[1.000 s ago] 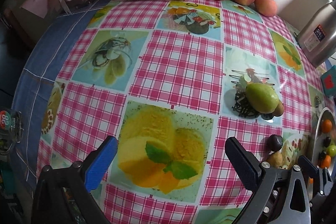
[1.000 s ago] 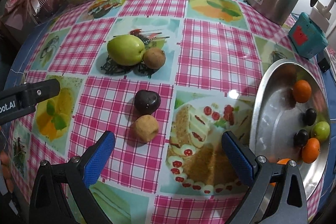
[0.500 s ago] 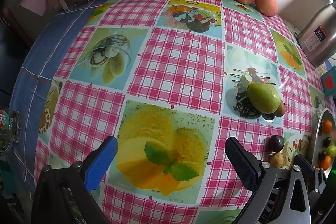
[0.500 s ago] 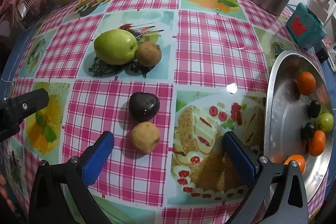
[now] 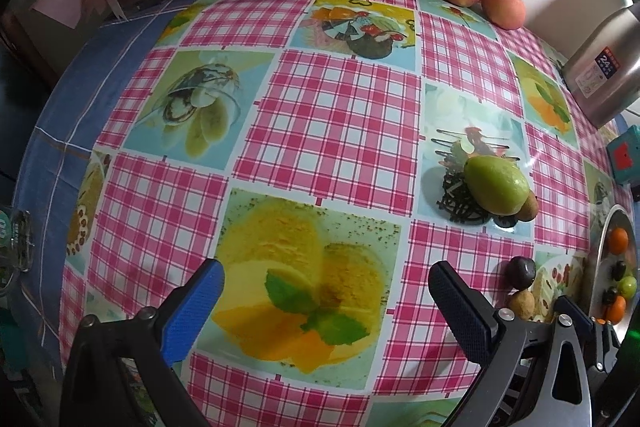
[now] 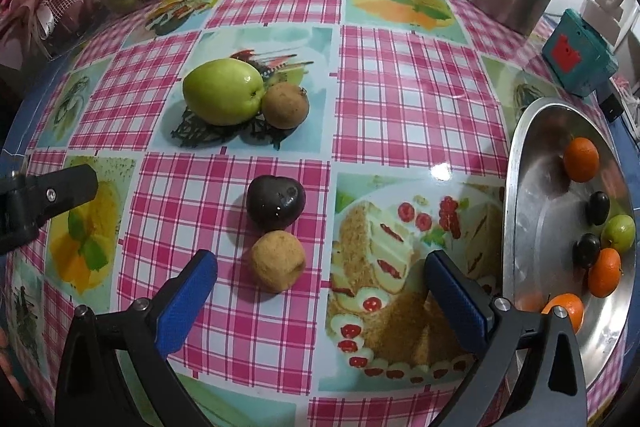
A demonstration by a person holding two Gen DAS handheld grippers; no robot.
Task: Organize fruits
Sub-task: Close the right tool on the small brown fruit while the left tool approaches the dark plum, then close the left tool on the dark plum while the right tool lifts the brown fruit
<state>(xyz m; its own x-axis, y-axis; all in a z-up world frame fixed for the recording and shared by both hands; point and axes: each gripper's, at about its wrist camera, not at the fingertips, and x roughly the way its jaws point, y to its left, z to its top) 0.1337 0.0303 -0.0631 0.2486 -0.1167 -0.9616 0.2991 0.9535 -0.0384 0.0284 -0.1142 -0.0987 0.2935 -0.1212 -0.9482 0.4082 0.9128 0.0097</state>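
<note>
Fruit nearest the right tool [image 6: 320, 277] is a tan round fruit [image 6: 278, 266] lying on the bench [image 6: 400, 87] just ahead between its spread blue pads, slightly left of centre. To take it well, I would shift a little left, lower until the pads bracket its widest part, and close gently so it does not roll into the dark plum [image 6: 275, 202] touching its far side. Right of them, the steel bowl [image 6: 532, 211] already holds small oranges and dark fruits. Farther back, a green apple [image 6: 222, 91] touches a brown kiwi-like fruit [image 6: 285, 105]. Left tool [image 5: 326, 293] hovers spread and empty over bare bench.
</note>
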